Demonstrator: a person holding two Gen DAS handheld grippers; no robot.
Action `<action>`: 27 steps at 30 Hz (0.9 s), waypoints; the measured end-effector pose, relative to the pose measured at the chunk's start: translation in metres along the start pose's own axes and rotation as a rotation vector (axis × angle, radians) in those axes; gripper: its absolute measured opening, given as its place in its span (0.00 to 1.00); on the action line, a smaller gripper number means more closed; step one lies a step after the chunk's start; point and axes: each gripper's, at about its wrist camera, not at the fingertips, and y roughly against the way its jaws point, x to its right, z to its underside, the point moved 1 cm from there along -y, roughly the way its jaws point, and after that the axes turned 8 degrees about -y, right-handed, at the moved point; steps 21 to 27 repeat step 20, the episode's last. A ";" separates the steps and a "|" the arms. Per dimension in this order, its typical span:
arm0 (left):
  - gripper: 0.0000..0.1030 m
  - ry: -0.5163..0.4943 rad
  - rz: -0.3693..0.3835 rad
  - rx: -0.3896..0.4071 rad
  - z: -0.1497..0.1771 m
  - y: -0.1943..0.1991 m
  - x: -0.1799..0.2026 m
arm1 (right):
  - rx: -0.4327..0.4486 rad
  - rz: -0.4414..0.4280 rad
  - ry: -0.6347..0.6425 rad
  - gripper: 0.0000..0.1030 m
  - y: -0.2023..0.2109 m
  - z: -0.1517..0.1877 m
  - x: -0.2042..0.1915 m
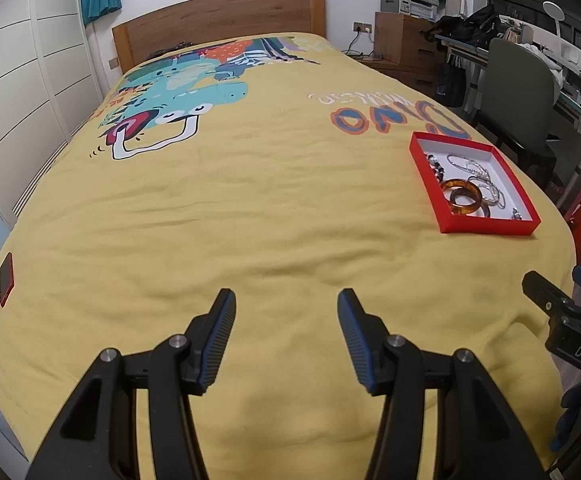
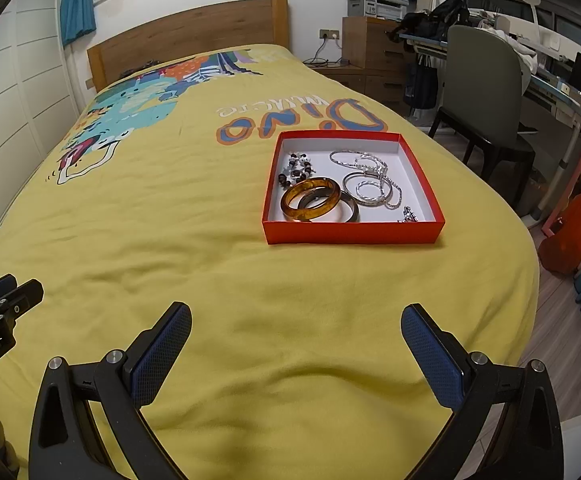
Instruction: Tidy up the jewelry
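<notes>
Red box [image 2: 352, 232] on yellow bedspread [image 2: 210, 260]

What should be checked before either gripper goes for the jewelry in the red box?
1. Left gripper empty, jaws apart: ok.
2. Right gripper empty, jaws apart: ok.
3. Red box sits flat on the yellow bedspread, lid off: ok.
4. Amber bangle on top, partly over a darker bangle: ok.
5. Silver chains free of each other: not ok, overlapping.
6. Beaded bracelet untangled: cannot tell.

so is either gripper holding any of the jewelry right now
Nothing is held. The left gripper and right gripper are both open over bare bedspread; the jewelry lies in the red box.
</notes>
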 end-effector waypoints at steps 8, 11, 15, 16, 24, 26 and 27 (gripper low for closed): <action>0.49 0.003 -0.003 0.010 0.001 0.004 -0.002 | 0.006 -0.002 0.002 1.00 0.004 0.000 0.000; 0.49 0.004 -0.004 0.011 0.001 0.004 -0.002 | 0.008 -0.003 0.001 1.00 0.005 0.000 0.000; 0.49 0.004 -0.005 0.012 0.001 0.005 -0.002 | 0.007 -0.003 0.001 1.00 0.005 0.000 0.001; 0.49 0.004 -0.005 0.011 0.001 0.005 -0.002 | 0.007 -0.003 0.002 1.00 0.005 0.000 0.001; 0.49 0.004 -0.002 0.013 0.002 0.005 -0.003 | 0.006 -0.002 0.001 1.00 0.007 0.001 0.001; 0.49 0.004 -0.002 0.013 0.002 0.005 -0.003 | 0.006 -0.002 0.001 1.00 0.007 0.001 0.001; 0.49 0.004 -0.002 0.013 0.002 0.005 -0.003 | 0.006 -0.002 0.001 1.00 0.007 0.001 0.001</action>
